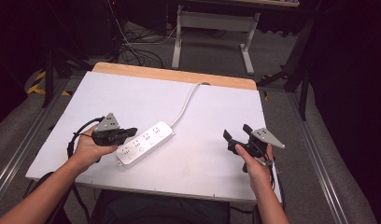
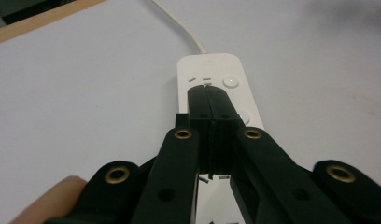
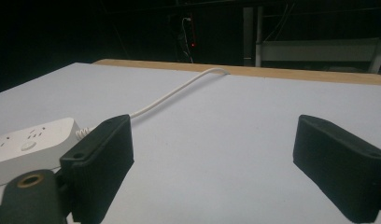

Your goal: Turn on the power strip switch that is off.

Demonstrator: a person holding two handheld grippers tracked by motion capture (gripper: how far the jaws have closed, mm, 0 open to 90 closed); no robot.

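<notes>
While over the power strip (image 1: 145,143), left gripper (image 1: 131,132) fingers clenched empty, right gripper (image 1: 235,134) — fingers spread, well apart.

- A lab or workshop set up for recording is suggested, not a home.
- A bare white board (image 1: 216,154) is laid on a wooden table (image 1: 179,74), whose wood is seen as a strip along the far edge.
- Dark curtaining is seen to the left and right, and the background is kept black.
- The floor (image 1: 212,51) is covered in grey carpet, and loose cables (image 1: 137,53) are left lying on it beyond the far left corner.
- The white metal frame of a second table (image 1: 212,28) is seen behind the far edge.
- Yellow-and-black hazard tape (image 1: 37,81) is stuck to the floor at the left.
- Metal rails (image 1: 20,149) are run along both sides of the table.
</notes>
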